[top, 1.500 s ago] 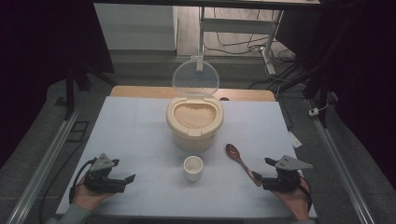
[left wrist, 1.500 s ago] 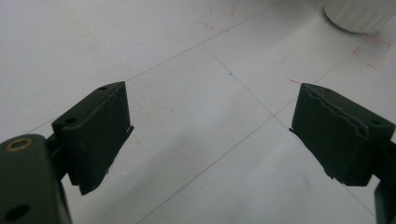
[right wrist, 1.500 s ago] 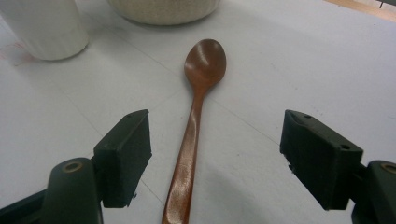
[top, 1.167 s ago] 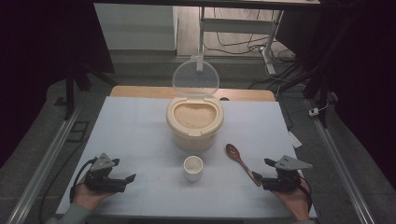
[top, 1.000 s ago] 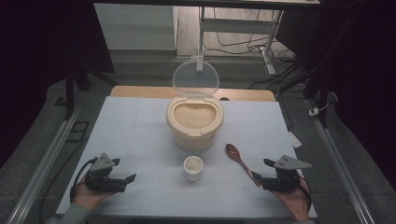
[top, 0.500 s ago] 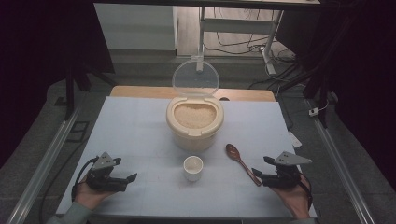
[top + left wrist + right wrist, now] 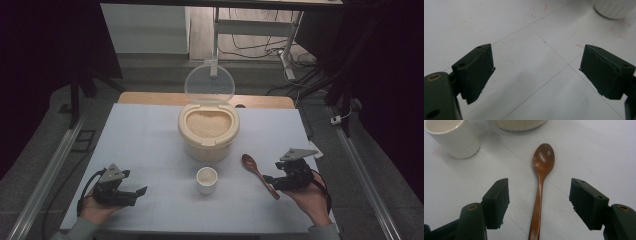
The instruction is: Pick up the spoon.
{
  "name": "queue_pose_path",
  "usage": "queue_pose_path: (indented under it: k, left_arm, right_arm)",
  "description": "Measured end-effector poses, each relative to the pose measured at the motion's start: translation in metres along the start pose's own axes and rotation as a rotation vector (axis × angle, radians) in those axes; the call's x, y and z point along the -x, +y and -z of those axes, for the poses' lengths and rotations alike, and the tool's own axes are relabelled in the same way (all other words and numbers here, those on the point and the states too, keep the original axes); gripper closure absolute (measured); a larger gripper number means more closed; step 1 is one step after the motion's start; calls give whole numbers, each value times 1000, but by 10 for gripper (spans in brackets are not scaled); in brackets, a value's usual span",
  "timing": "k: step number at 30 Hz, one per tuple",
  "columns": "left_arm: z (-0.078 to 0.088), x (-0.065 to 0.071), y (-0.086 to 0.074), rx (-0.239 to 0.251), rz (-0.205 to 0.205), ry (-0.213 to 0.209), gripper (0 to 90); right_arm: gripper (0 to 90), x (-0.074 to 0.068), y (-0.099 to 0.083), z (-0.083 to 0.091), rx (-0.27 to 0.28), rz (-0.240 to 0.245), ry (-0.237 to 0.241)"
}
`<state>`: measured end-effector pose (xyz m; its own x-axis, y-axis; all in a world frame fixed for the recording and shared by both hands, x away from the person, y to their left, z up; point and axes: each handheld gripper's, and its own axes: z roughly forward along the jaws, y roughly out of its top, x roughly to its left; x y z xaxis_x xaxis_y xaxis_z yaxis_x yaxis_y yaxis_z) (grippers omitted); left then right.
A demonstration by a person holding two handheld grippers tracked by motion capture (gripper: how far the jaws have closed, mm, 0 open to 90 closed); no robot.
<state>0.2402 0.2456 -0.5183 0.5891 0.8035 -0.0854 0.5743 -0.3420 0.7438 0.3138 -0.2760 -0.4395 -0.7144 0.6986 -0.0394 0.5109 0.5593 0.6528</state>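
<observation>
Versus earlier high view: right gripper (image 7: 270, 179) now lifted off the sheet and shifted toward the wooden spoon (image 7: 258, 173); previously sat lower, nearer the sheet's near edge. Jaws have just been closing a little, spoon handle between them, pads not touching it. Left gripper (image 7: 141, 191) unchanged in place. Spoon, cup, rice cooker all where they were.

Right gripper state: jaws spread wide, one each side of the spoon handle (image 7: 539, 195), clear gap on both sides. Spoon flat on the sheet, bowl end pointing toward the rice cooker (image 7: 208, 130), handle end running back under the gripper.

Left gripper state: jaws spread, bare sheet between them, holding nothing.

Layout relative to the cup (image 7: 207, 180):
- rice cooker just beyond, lid (image 7: 209, 84) up, rice visible inside
- spoon to its right, near but apart, angled away
- right gripper right of it, past the spoon
- left gripper well to its left, close to the sheet's near edge

Edges and room:
- white sheet (image 7: 150, 135) bare left of the cup, wide open area there
- gap between cup and spoon narrow but clear
- right of the spoon: short strip of sheet, then its right edge
- wooden table edge (image 7: 150, 98) showing behind the cooker
</observation>
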Motion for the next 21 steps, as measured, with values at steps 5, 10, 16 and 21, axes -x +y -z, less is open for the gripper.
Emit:
queue_pose_path:
  k: [5, 10, 16, 21]
  left_arm:
    - [-4, -2, -2, -16, 6, -10, 114]
    - [-4, 0, -2, -15, 0, -8, 114]
    - [-7, 0, -2, -23, 0, -8, 114]
    - [-7, 0, -3, -26, -2, -6, 114]
  right_arm:
    - [321, 3, 12, -9, -86, -19, 8]
    - [354, 6, 15, -24, -154, -52, 22]
    - [363, 8, 6, -34, -238, -59, 22]
    - [401, 8, -5, -45, -294, -50, 27]
